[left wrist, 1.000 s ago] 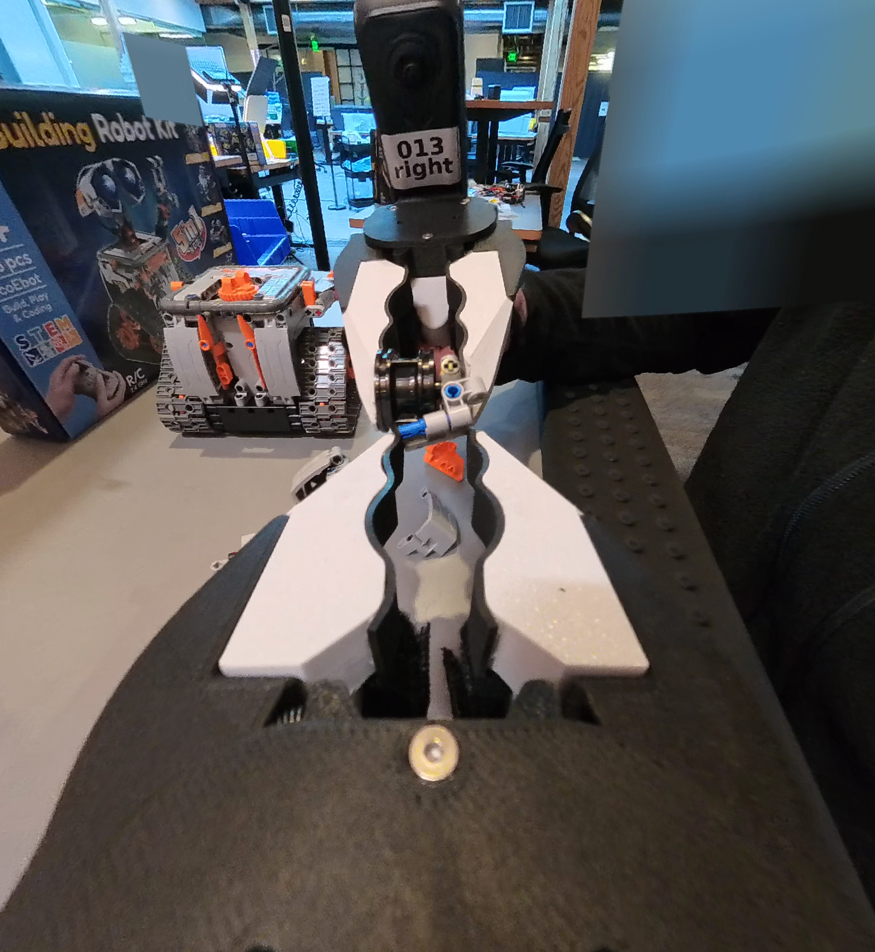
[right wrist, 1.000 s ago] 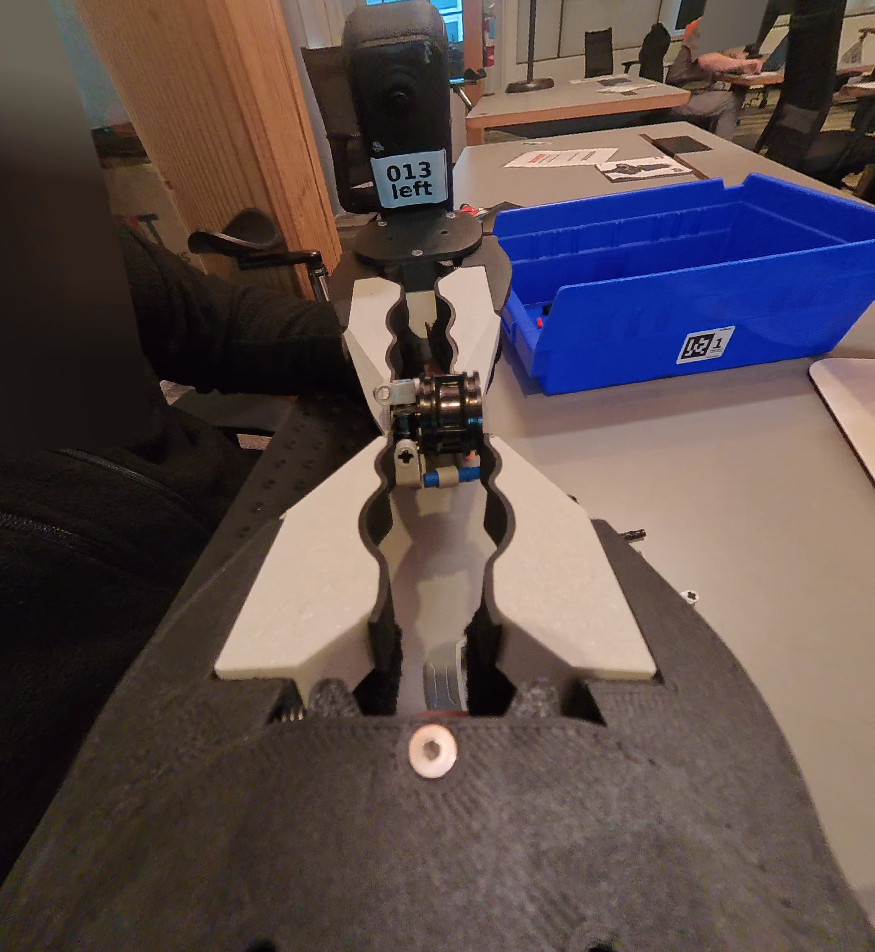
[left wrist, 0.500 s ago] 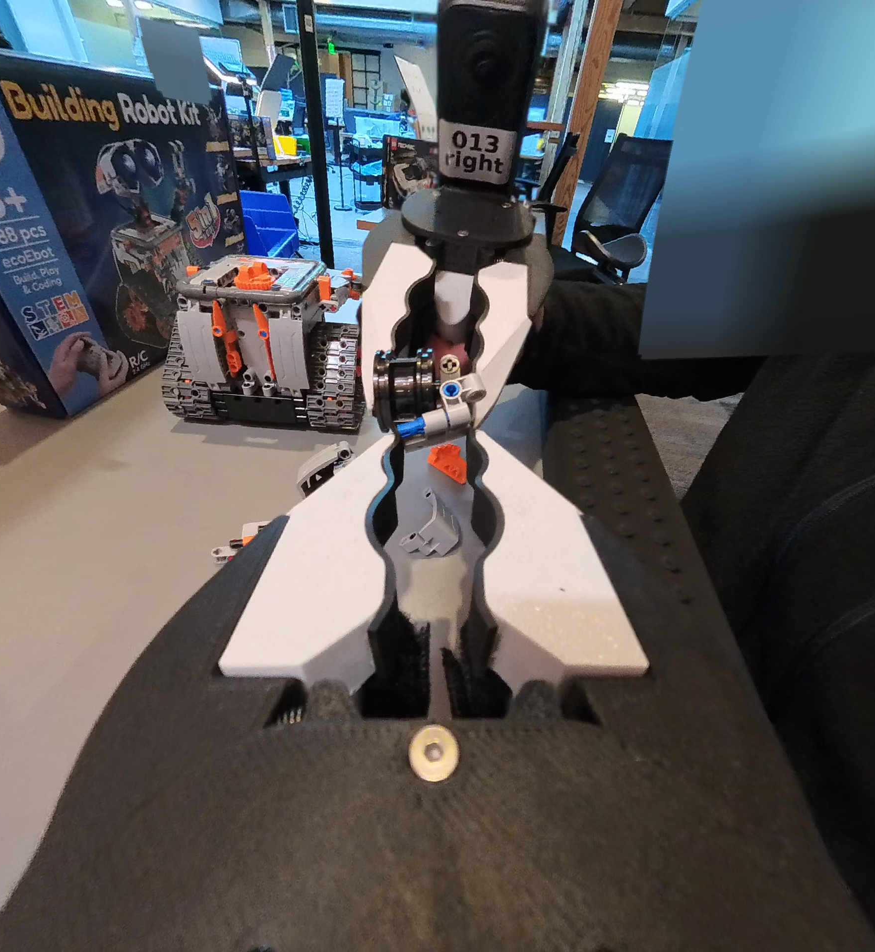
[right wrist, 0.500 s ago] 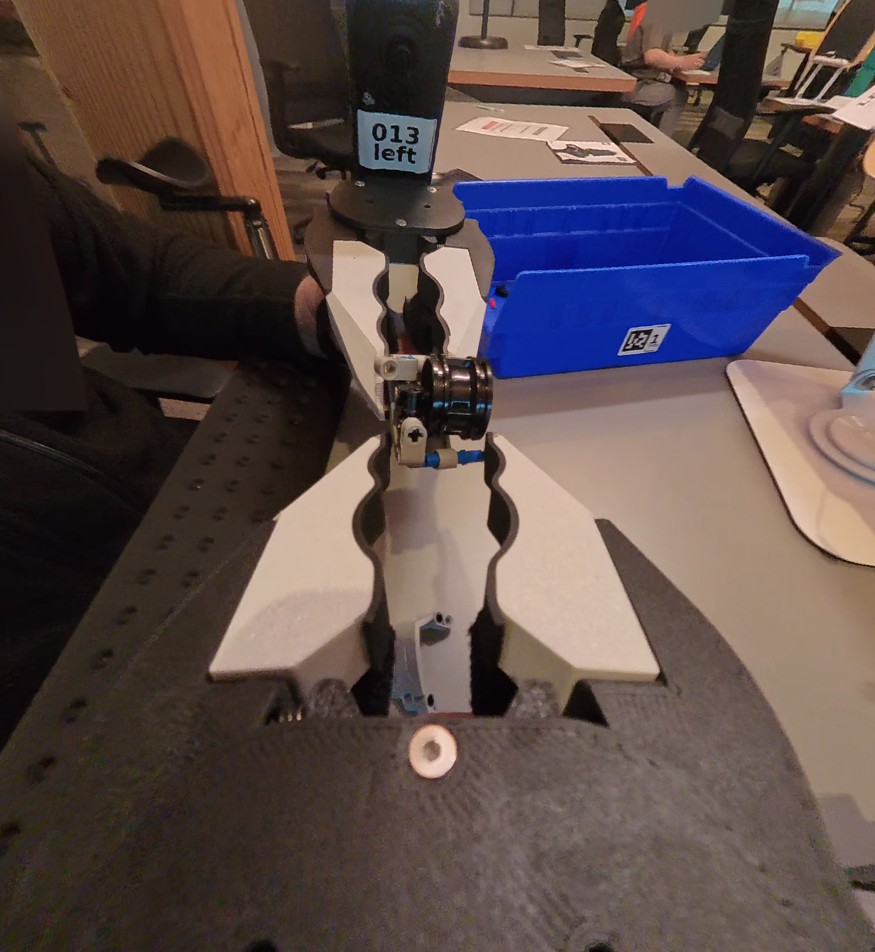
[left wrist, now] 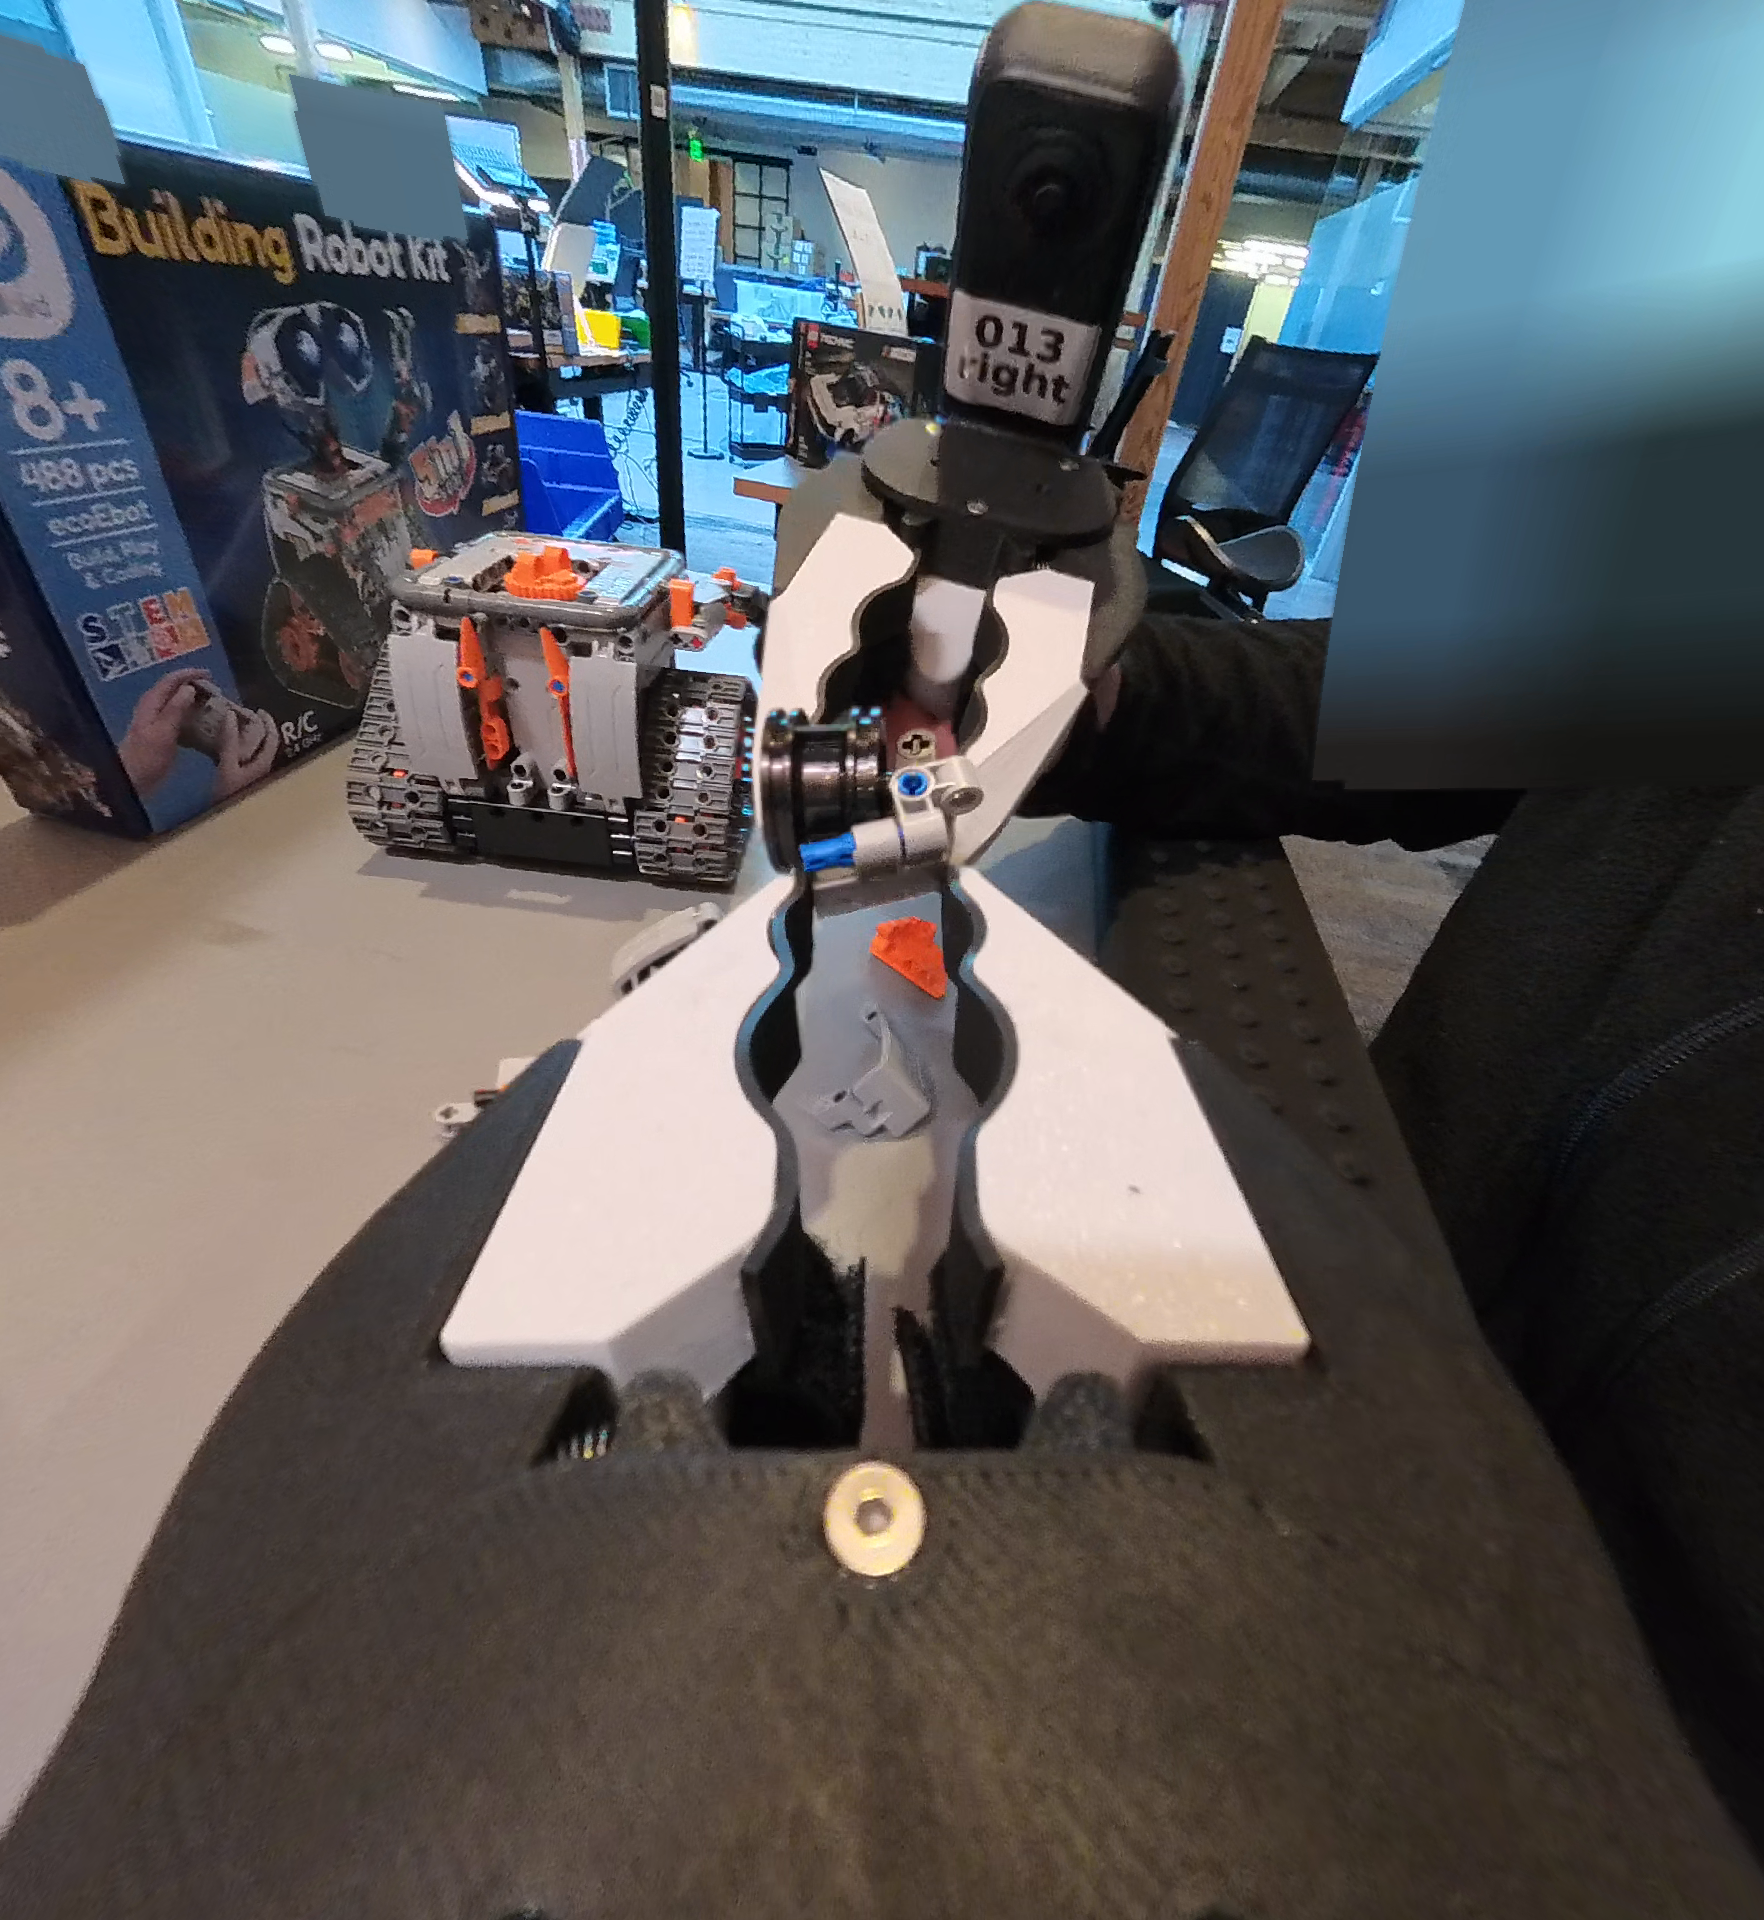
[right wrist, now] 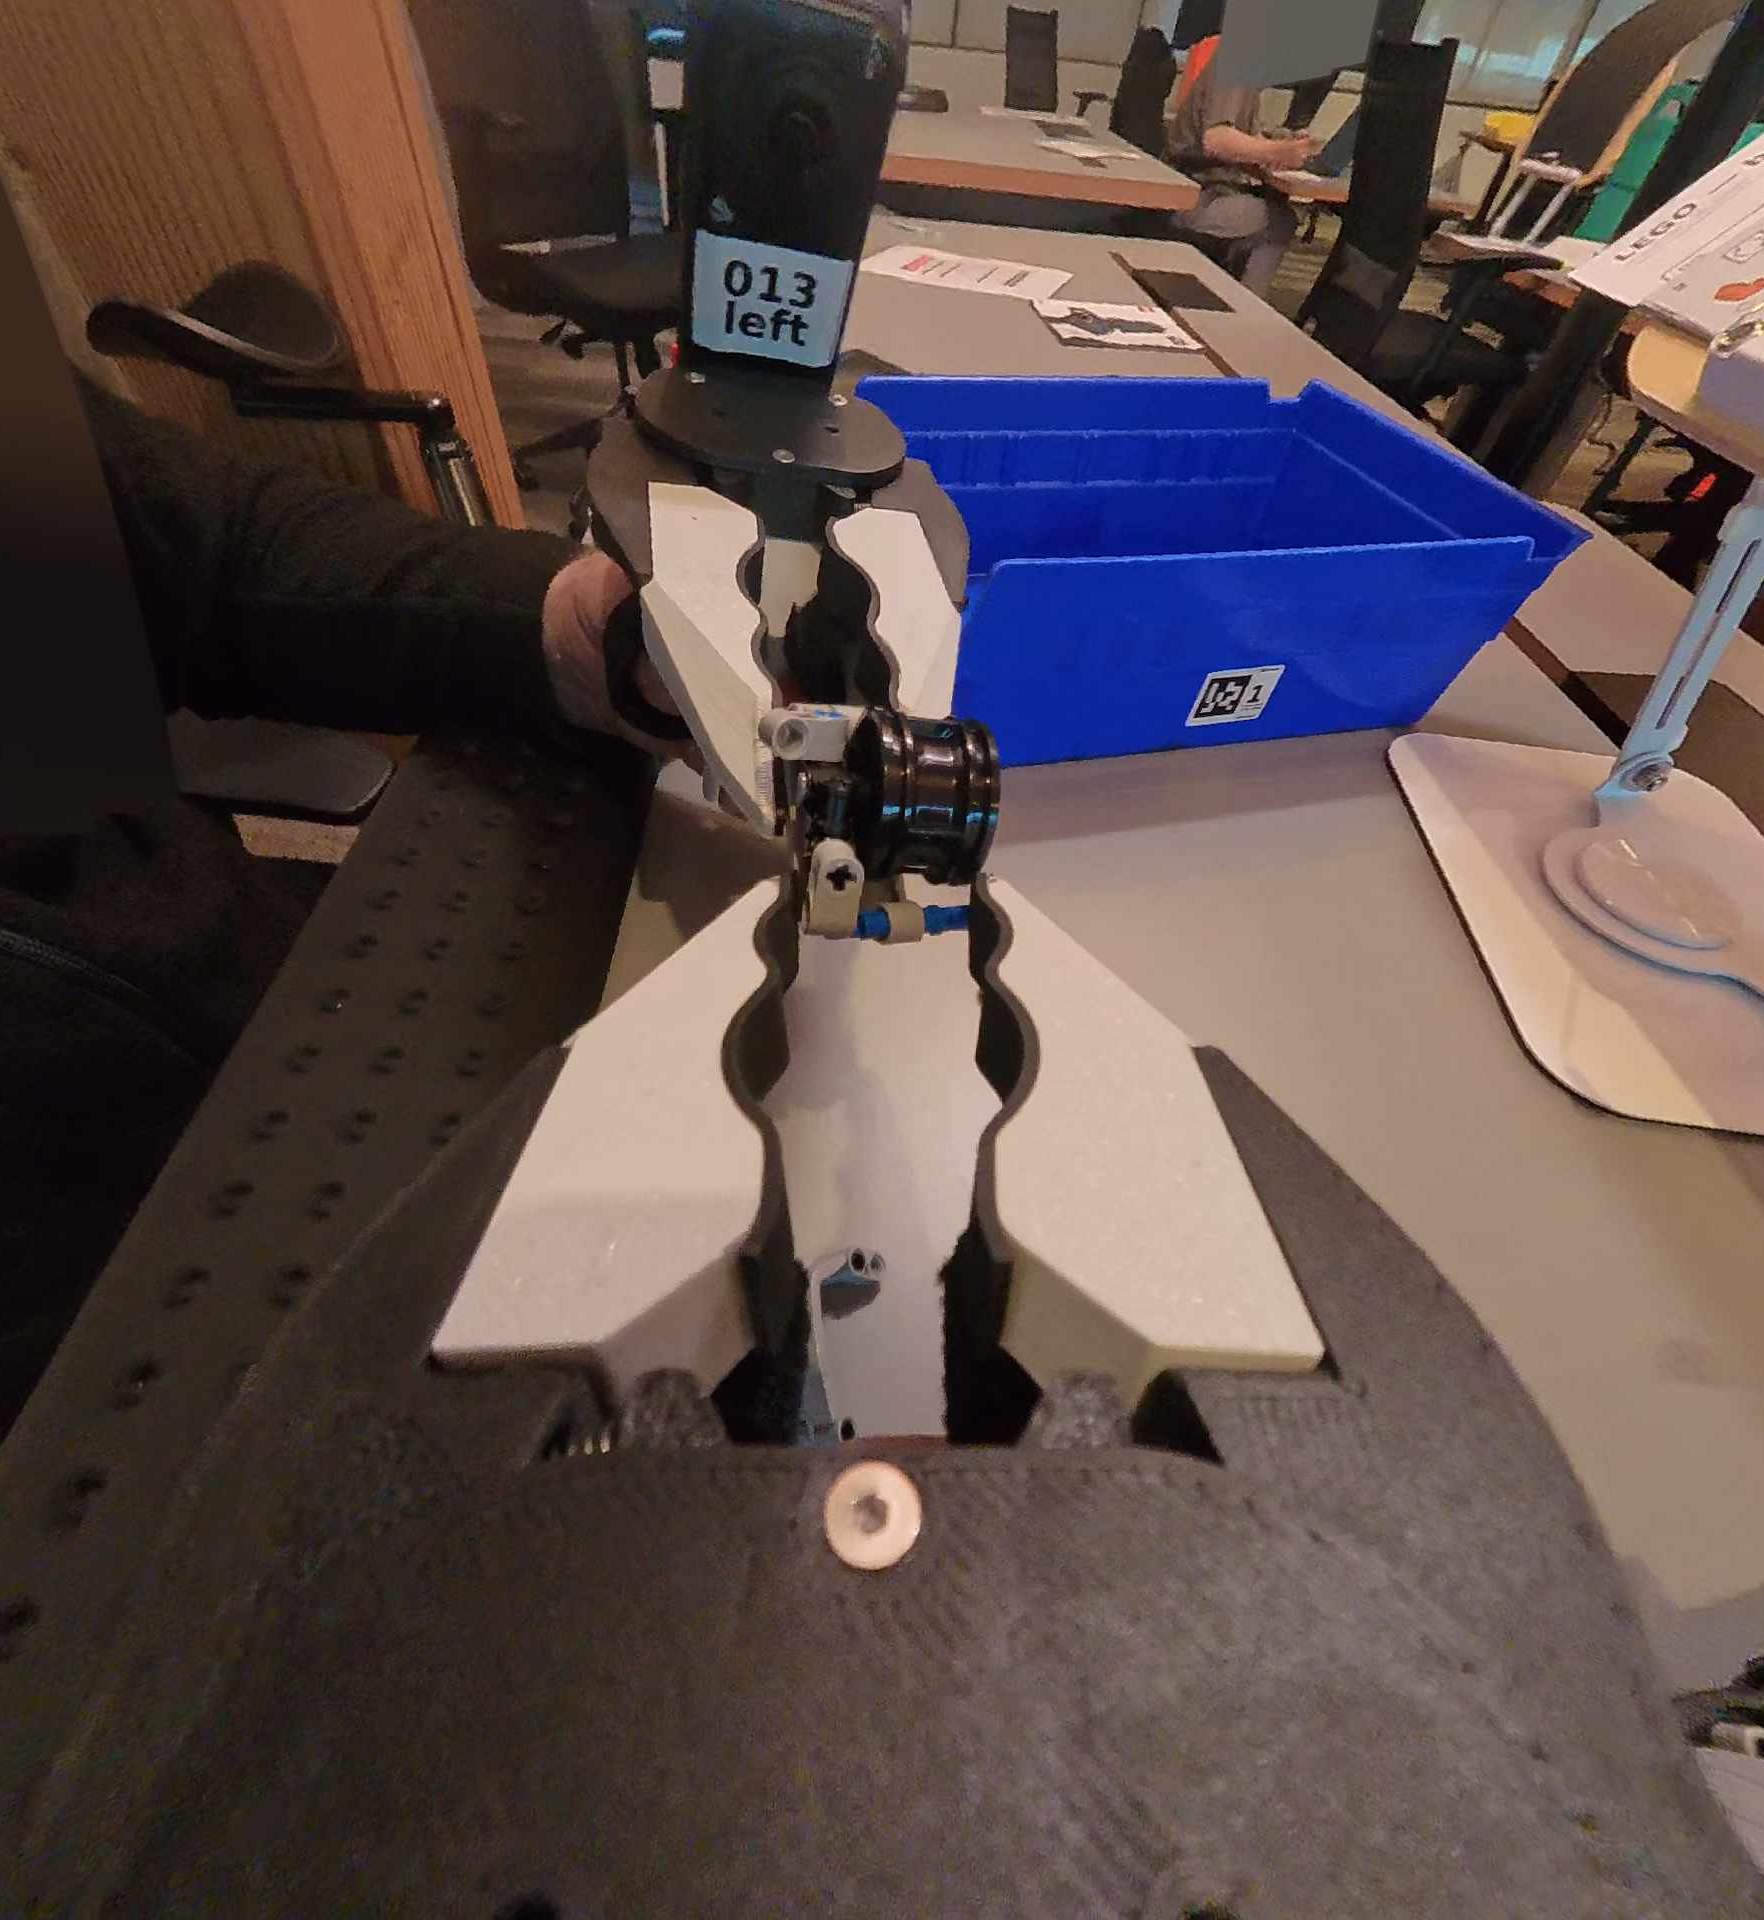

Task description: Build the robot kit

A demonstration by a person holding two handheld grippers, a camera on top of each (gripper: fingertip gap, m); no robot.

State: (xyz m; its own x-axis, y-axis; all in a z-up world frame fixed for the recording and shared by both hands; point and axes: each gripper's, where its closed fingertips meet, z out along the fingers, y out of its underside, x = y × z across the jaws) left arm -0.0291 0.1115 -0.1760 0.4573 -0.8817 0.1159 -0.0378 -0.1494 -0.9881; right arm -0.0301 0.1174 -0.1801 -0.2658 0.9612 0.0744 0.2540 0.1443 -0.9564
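Note:
A small brick assembly, a black wheel hub [left wrist: 821,781] with a grey connector [left wrist: 919,821] and a blue pin [left wrist: 824,854], hangs above the grey table between my two grippers, which face each other. My left gripper [left wrist: 873,883] is shut on its lower part. My right gripper [right wrist: 878,899] is shut on the grey connector [right wrist: 834,883] and blue pin [right wrist: 899,920], with the hub [right wrist: 922,795] jutting to the right. An orange piece [left wrist: 907,956] and a grey piece [left wrist: 873,1091] lie on the table below.
A tracked brick robot [left wrist: 556,717] and a kit box [left wrist: 130,468] stand at the left. A blue bin [right wrist: 1221,582] and a white lamp base [right wrist: 1636,935] sit on the table. A black perforated board [right wrist: 421,987] edges it. A person's dark sleeve [right wrist: 338,603] is behind. Only a small space, under 4 cm, lies between the two pairs of fingers. The grey piece [left wrist: 873,1091] is about 11 cm from my right fingertips.
Both grippers have stayed shut on the assembly and turned against each other. The opposite gripper now looks tilted and closer in each view, and the hub juts farther sideways.

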